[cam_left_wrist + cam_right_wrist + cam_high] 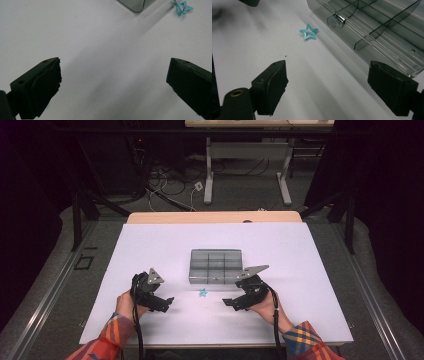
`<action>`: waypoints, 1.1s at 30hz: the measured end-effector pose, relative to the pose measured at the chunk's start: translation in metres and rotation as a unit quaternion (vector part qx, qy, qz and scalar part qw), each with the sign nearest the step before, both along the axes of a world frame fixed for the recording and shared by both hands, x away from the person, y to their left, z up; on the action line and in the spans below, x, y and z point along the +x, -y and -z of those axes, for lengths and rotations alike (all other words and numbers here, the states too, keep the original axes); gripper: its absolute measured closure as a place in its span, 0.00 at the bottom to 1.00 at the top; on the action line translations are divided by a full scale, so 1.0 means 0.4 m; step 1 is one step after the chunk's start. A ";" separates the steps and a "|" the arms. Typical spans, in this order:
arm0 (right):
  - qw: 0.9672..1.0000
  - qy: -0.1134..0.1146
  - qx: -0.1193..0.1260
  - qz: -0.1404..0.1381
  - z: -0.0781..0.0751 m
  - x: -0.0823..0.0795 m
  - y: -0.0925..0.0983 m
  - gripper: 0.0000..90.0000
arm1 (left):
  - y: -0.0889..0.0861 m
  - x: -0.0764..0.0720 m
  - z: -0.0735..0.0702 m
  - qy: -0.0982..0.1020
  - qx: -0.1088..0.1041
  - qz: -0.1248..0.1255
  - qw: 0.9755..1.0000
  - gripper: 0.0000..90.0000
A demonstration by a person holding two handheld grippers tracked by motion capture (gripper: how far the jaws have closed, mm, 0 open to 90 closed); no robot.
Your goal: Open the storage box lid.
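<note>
A small teal star-shaped clip [203,292] lies flat on the white table top just in front of a clear grey compartment box [215,266]. In the right gripper view the star clip [309,31] lies ahead of my right gripper [327,88], whose jaws stand apart with nothing between them; the box [374,27] runs along the right. My right gripper [228,303] is to the right of the star, my left gripper [169,303] to its left. The left gripper [113,85] is open over bare table, with the star clip [183,7] far ahead at the upper right.
The white table top [150,250] has a wooden edge [215,216] at the far side. The box has several compartments and a small metal latch [339,18] on its near wall. Table legs and cables lie on the floor beyond.
</note>
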State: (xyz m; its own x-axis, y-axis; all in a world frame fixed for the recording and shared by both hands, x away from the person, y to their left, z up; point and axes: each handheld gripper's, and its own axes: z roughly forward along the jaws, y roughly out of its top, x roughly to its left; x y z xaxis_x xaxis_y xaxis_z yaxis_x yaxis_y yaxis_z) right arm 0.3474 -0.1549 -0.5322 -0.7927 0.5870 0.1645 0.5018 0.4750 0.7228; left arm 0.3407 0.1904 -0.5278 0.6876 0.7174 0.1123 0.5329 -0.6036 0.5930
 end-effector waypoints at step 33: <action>0.999 0.014 -0.008 0.051 0.035 0.065 -0.076 0.94 | 0.007 0.003 0.005 0.002 0.004 0.000 1.000 0.00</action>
